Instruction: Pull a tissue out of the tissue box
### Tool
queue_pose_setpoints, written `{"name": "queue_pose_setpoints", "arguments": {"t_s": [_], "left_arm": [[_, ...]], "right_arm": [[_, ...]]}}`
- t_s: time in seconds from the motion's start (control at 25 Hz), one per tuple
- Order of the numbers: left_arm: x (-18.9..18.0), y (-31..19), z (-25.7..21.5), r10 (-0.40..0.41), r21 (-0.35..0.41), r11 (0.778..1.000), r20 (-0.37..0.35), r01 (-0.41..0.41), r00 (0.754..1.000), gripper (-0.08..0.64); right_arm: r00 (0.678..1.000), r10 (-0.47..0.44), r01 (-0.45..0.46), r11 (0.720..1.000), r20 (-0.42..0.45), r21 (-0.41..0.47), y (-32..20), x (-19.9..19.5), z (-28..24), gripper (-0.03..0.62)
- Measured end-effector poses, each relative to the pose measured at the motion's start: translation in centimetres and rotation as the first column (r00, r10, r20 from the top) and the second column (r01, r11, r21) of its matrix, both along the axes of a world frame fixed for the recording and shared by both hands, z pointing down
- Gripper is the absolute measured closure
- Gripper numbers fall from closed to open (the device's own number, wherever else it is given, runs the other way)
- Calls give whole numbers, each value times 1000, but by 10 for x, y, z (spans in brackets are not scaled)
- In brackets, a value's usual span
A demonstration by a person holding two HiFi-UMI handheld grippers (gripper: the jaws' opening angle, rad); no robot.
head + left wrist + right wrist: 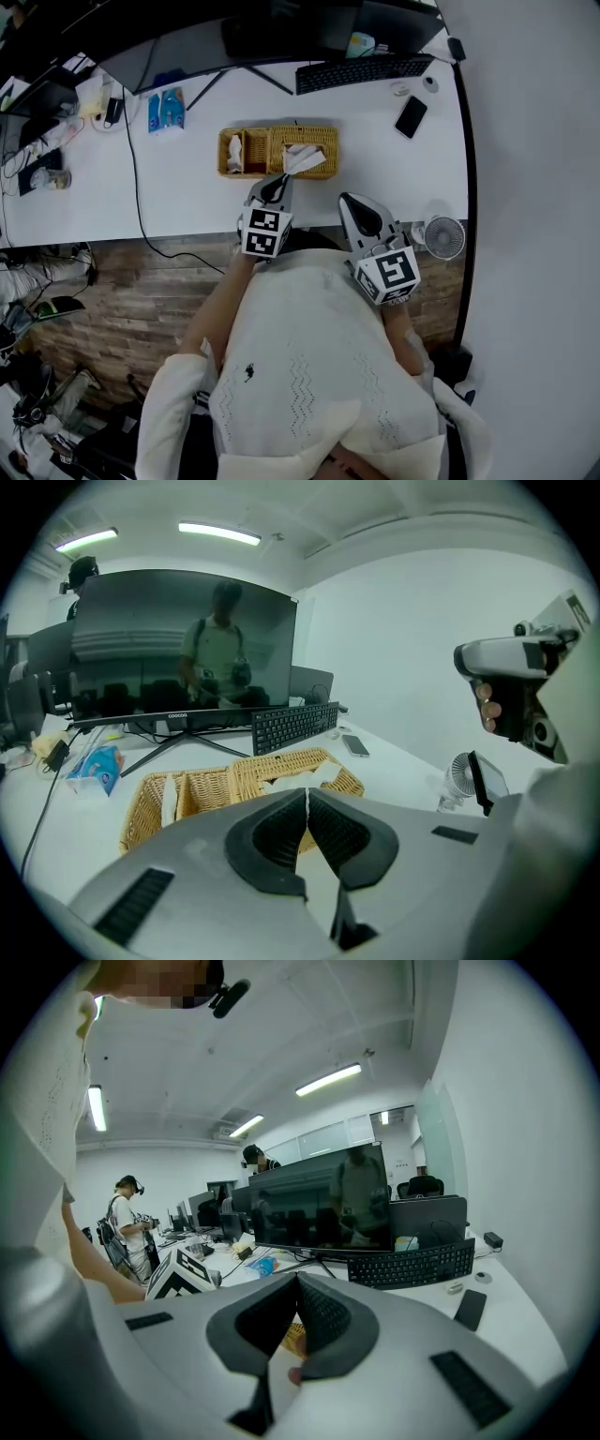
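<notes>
Over on the white desk (187,202), the wicker tissue box (323,134) is laid out fully only in the head view. A crumpled white tissue (305,159) is pulled up from its right half, pinched by the left gripper (307,794). The right gripper (296,1283) is clenched on nothing, and only its view catches a person (127,1213) behind.

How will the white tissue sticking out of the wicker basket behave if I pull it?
Probably floppy and very light: the white tissue lies crumpled on the woven wicker basket. It may tear if jerked, looking thin between the left gripper's closed jaws. The basket looks light and may drag.
</notes>
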State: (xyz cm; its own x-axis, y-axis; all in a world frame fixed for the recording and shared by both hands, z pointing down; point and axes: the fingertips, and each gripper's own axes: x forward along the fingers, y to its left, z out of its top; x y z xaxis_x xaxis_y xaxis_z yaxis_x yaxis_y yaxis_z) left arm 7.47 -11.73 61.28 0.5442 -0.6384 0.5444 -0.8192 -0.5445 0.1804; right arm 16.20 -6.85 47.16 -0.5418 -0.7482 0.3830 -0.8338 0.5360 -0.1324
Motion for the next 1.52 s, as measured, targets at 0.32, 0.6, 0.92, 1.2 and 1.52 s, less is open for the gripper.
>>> {"name": "queue_pose_setpoints", "arguments": {"t_s": [0.32,0.6,0.92,1.2,1.52], "left_arm": [[-8,0,-10,-9,22,1000,-20,9,1000,545],[-16,7,-15,-18,33,999,-35,20,999,545],[-23,8,-24,-24,54,998,-40,26,999,545],[-31,11,-37,-24,75,997,-54,28,998,545],[-40,15,-48,-43,92,995,-73,50,996,545]], "right_arm": [[1000,-13,13,1000,-10,19,-1,-8,-5,592],[1000,-21,21,1000,-8,19,2,-16,-5,591],[1000,-26,26,999,-2,30,0,-20,-7,591],[1000,-27,27,999,2,38,0,-26,-10,592],[999,-41,41,999,7,34,2,-33,-11,591]]}}
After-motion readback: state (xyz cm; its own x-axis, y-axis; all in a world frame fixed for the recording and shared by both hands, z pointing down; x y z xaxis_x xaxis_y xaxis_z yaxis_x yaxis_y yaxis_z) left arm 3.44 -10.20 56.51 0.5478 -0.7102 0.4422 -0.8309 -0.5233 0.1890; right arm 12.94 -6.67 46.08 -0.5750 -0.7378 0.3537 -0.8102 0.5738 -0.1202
